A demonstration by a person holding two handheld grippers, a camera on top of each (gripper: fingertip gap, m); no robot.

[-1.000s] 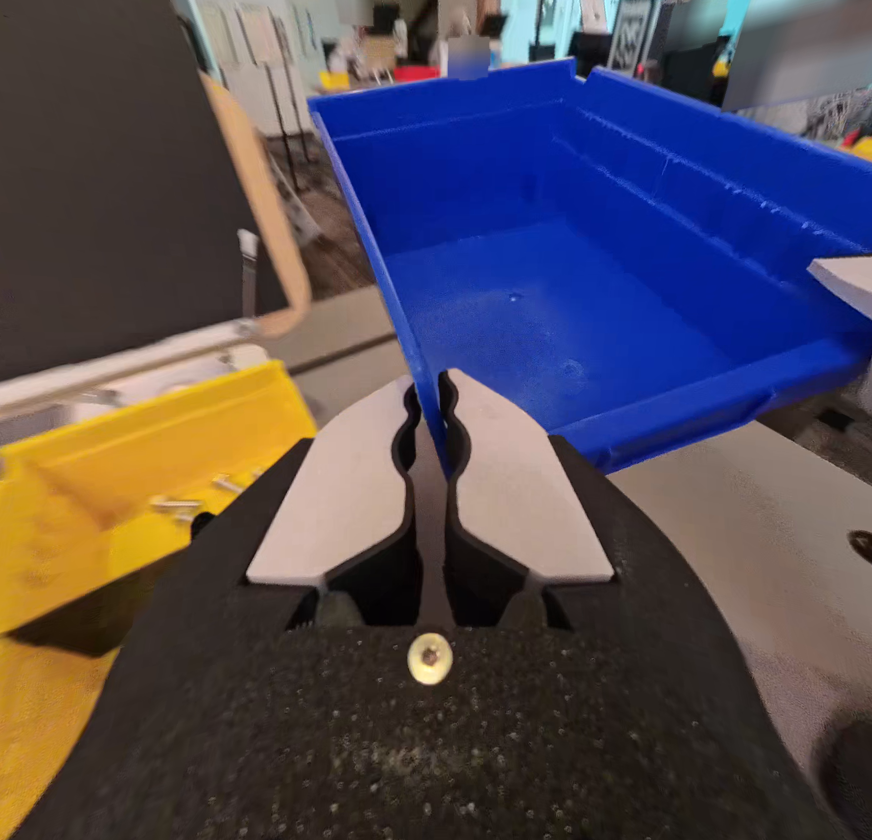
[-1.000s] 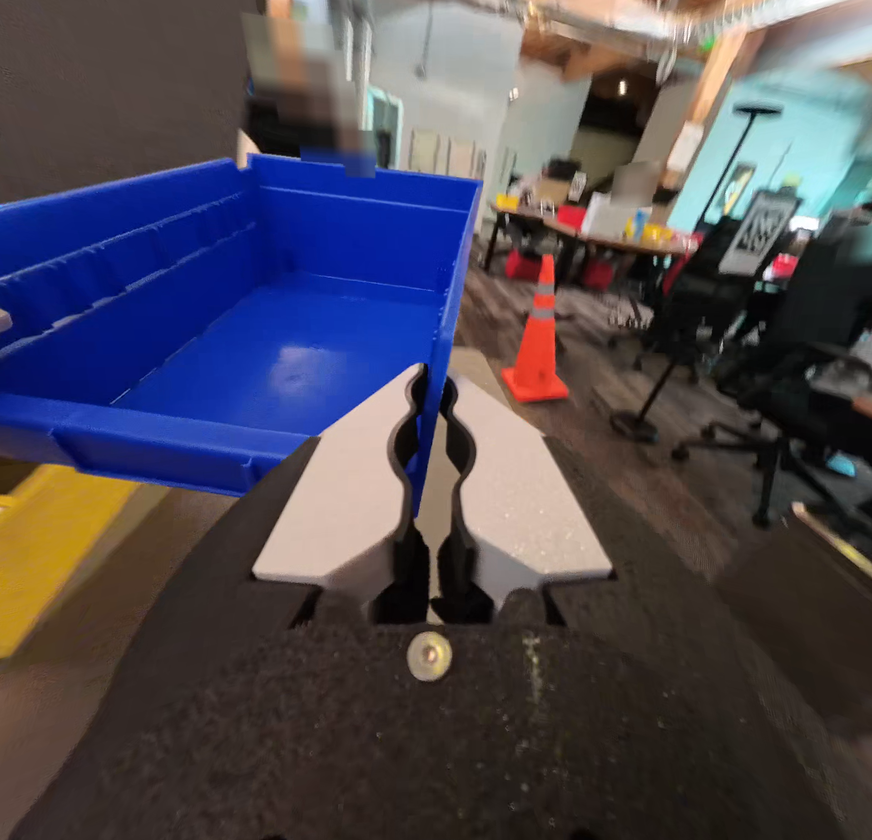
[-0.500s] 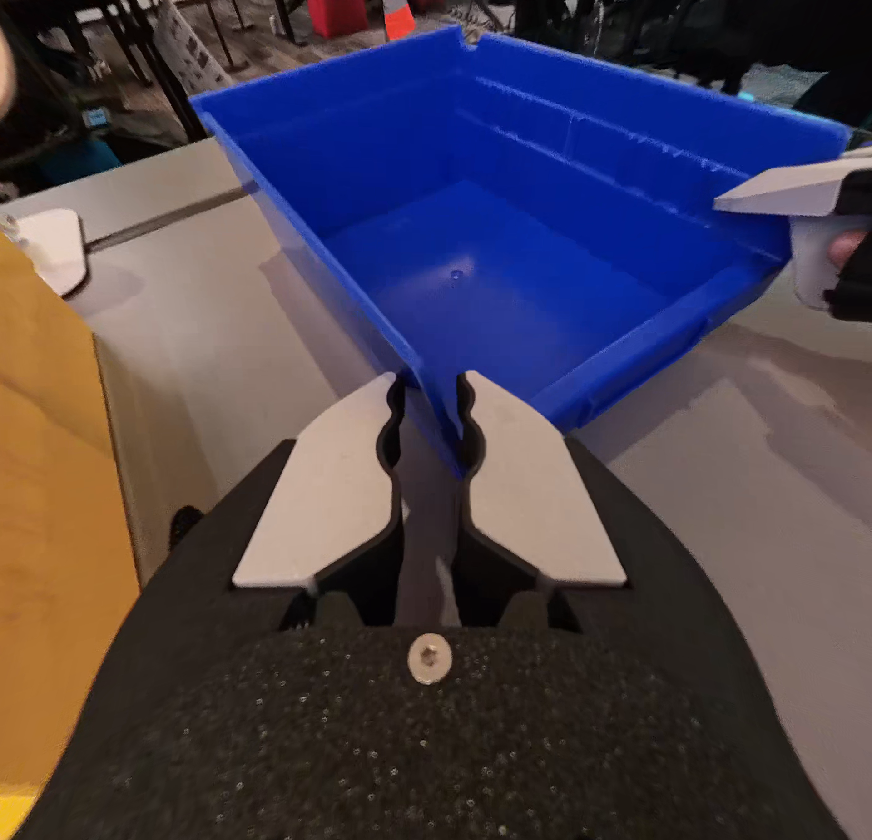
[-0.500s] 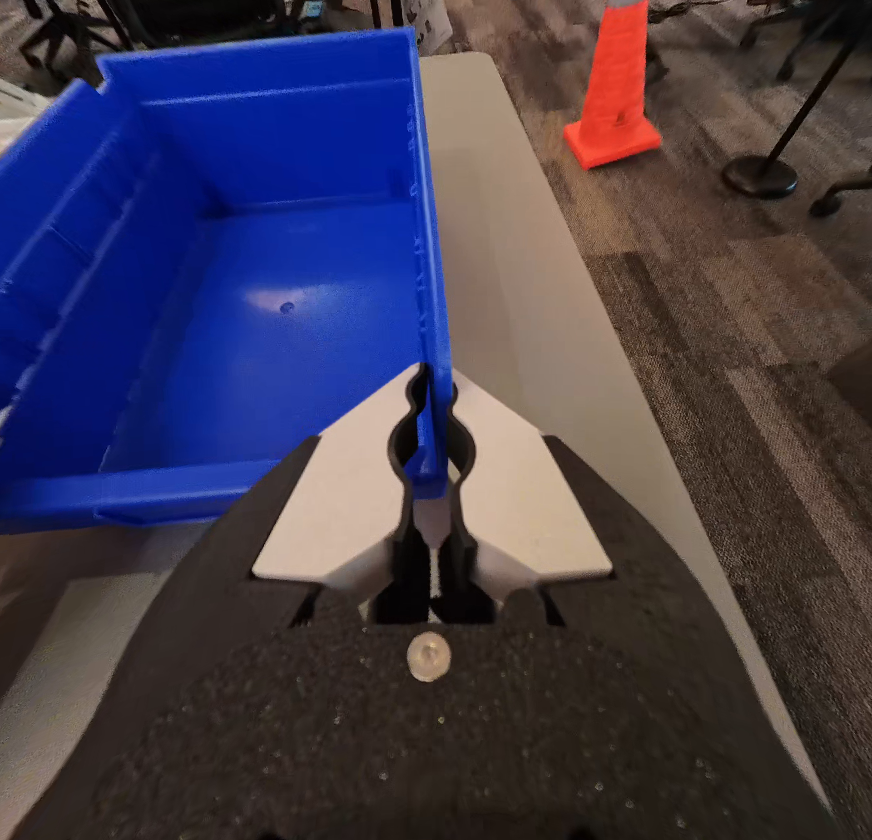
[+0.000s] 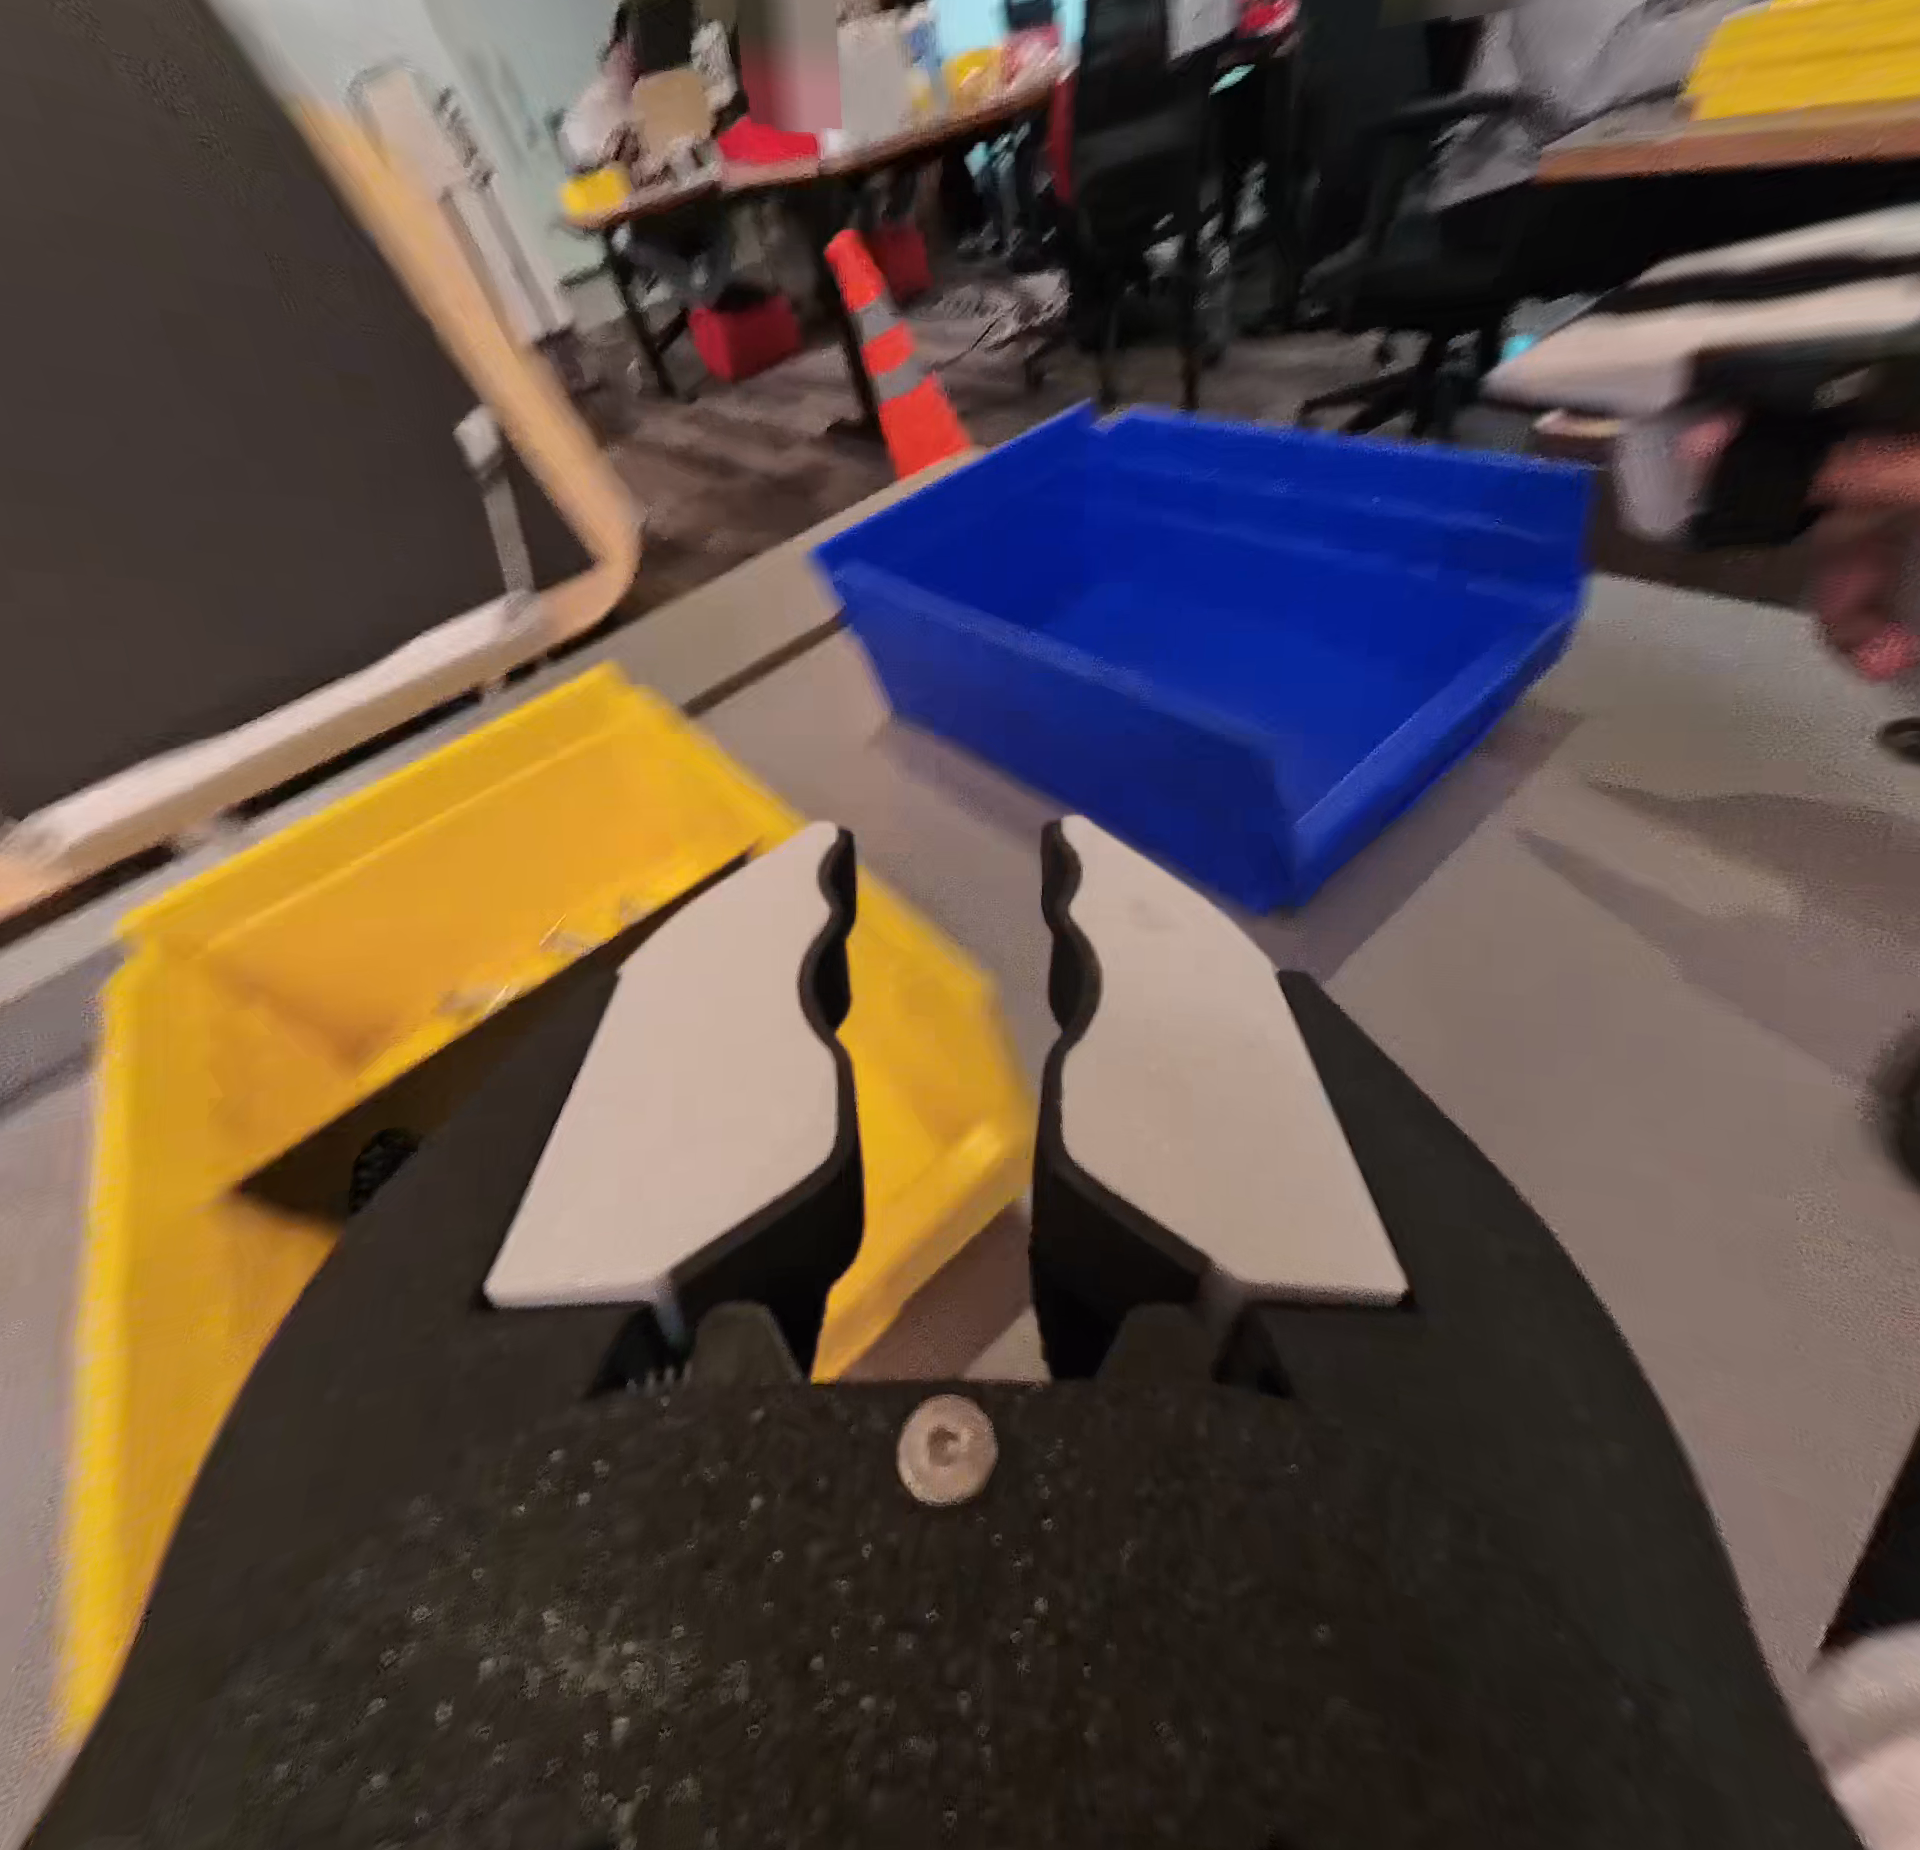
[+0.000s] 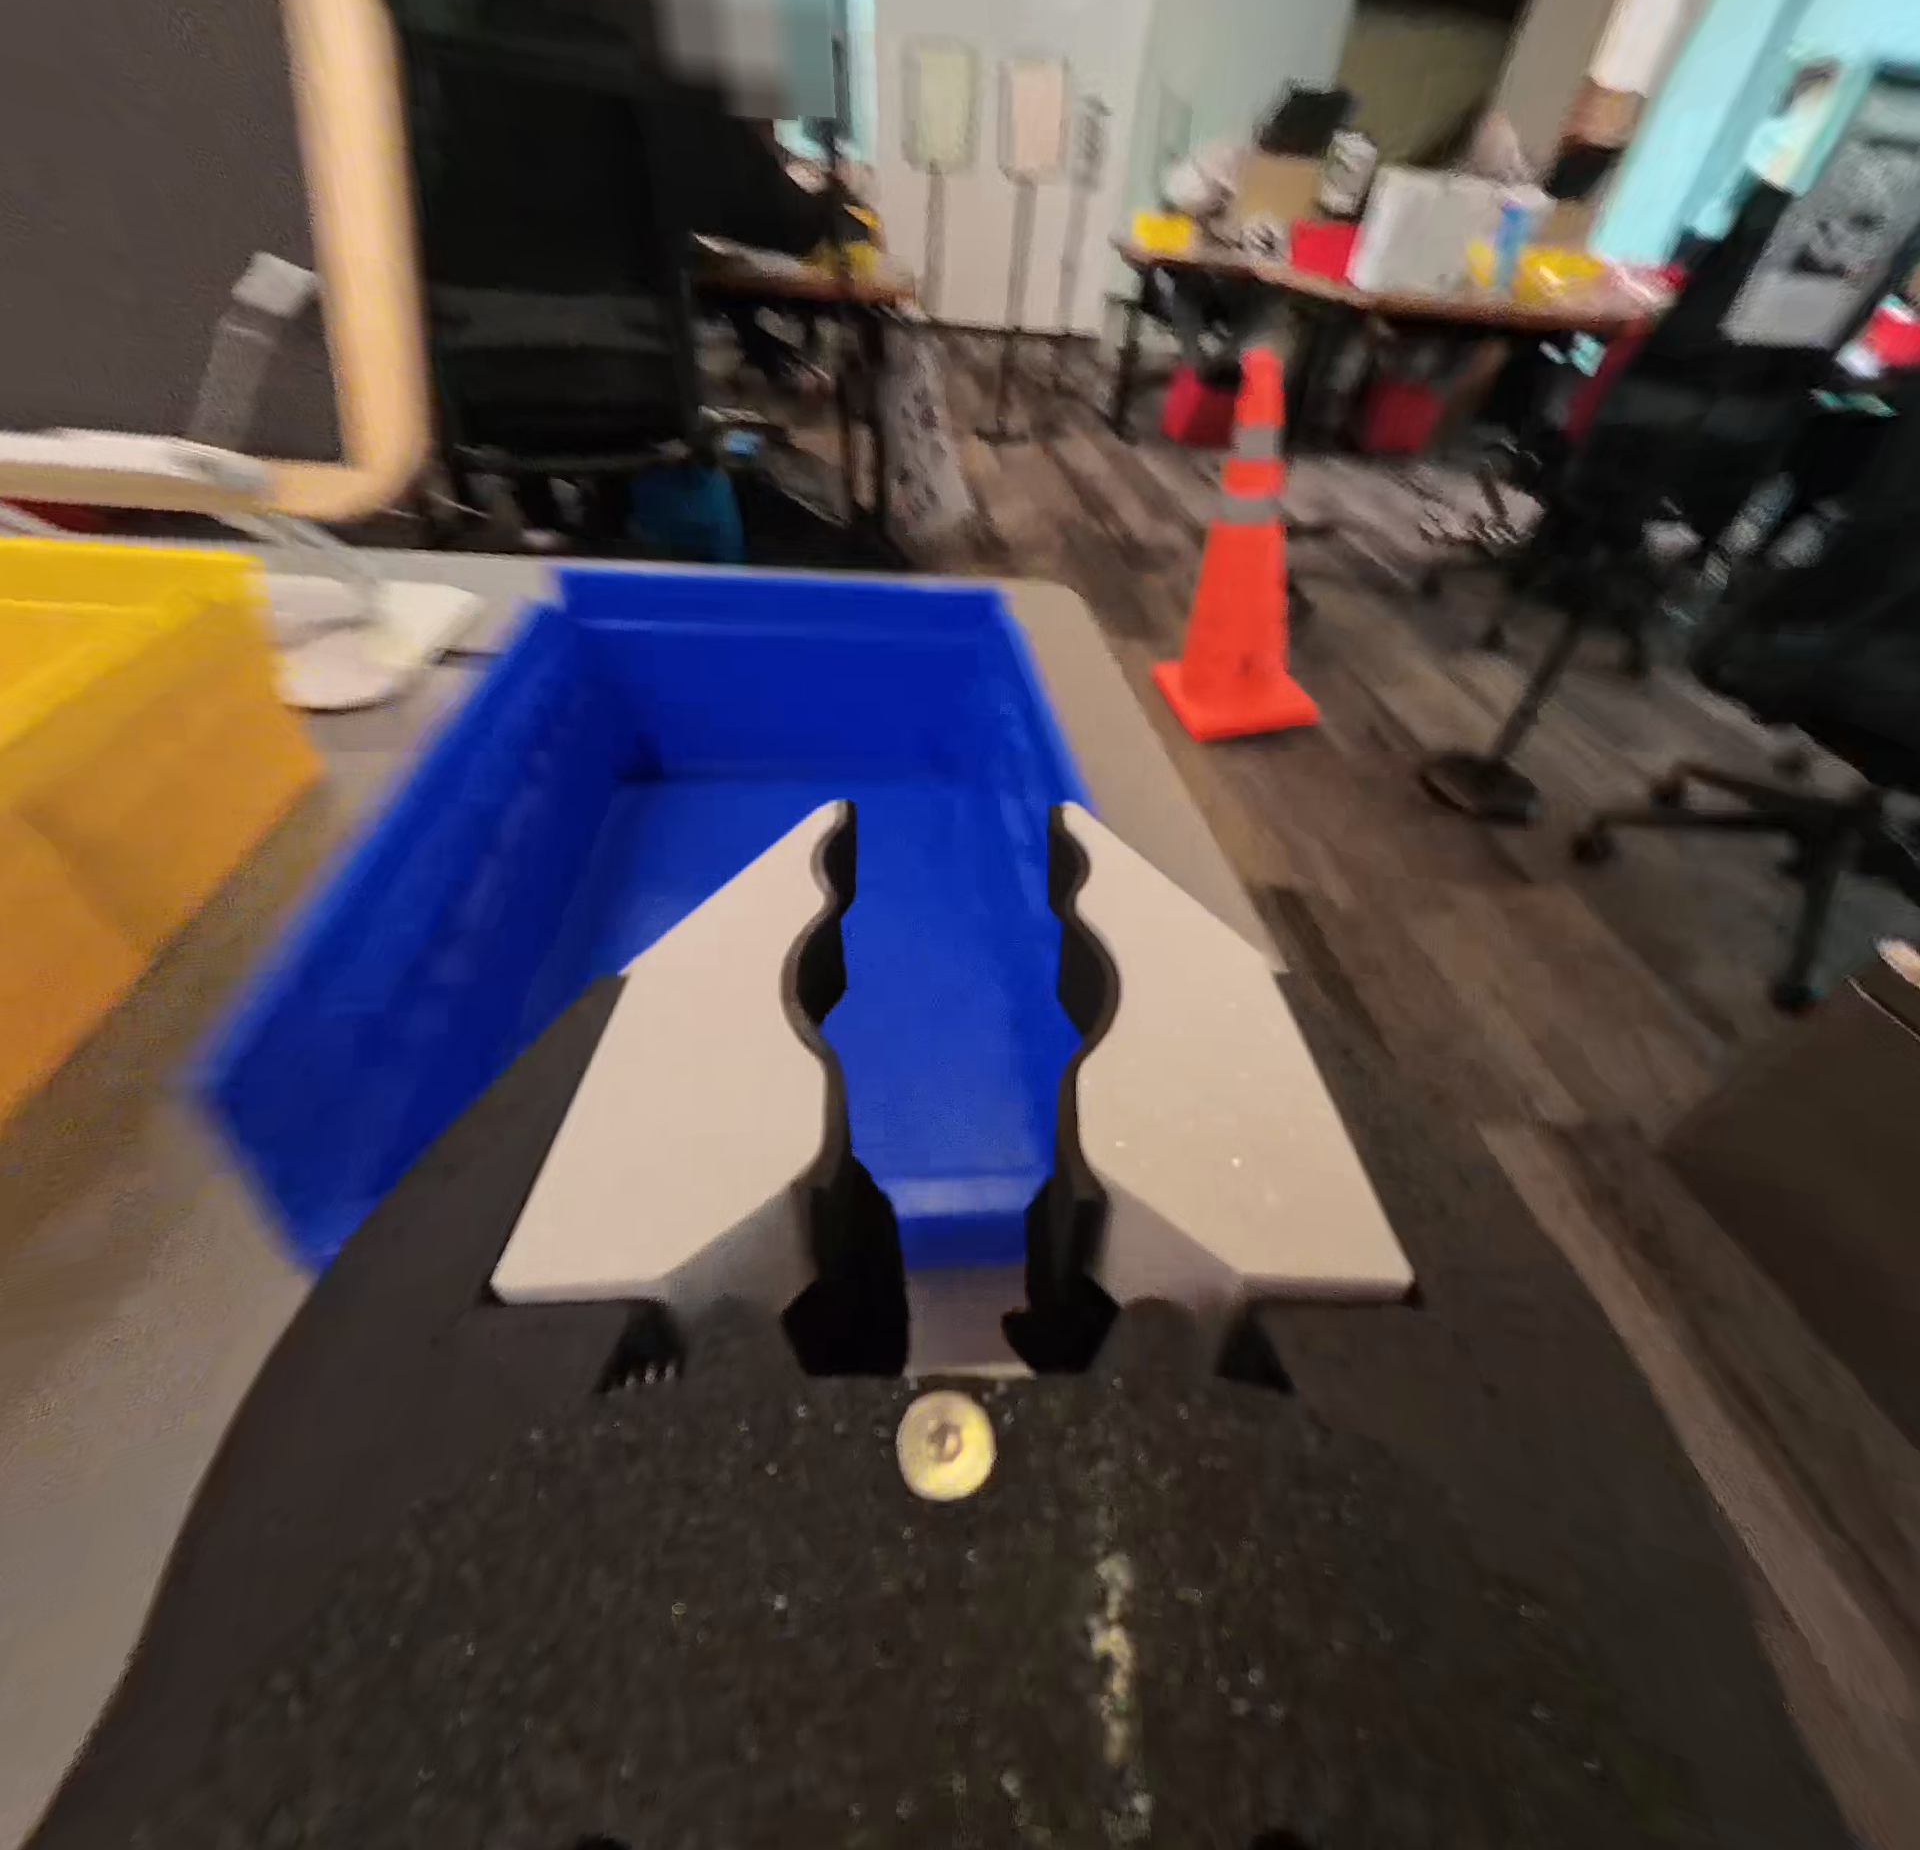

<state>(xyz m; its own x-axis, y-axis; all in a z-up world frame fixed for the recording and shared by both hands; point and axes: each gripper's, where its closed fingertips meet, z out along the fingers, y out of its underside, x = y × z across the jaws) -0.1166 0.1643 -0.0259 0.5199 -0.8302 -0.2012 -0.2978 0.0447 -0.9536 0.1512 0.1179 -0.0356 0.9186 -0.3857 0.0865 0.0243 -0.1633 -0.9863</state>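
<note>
Both grips are off the blue bin (image 6: 727,720) now! It sits flat on the grey counter (image 5: 1558,1021), let go at both sides. The left hand-held gripper (image 5: 948,844) has drawn back, fingers spread and empty, with a yellow bin (image 5: 436,865) just below and to its left, the blue one well ahead to its right. The right hand-held gripper (image 6: 951,824) hovers over the blue bin's near end, parted, clasping nothing. An orange cone (image 6: 1242,574) stands beyond on the floor.
</note>
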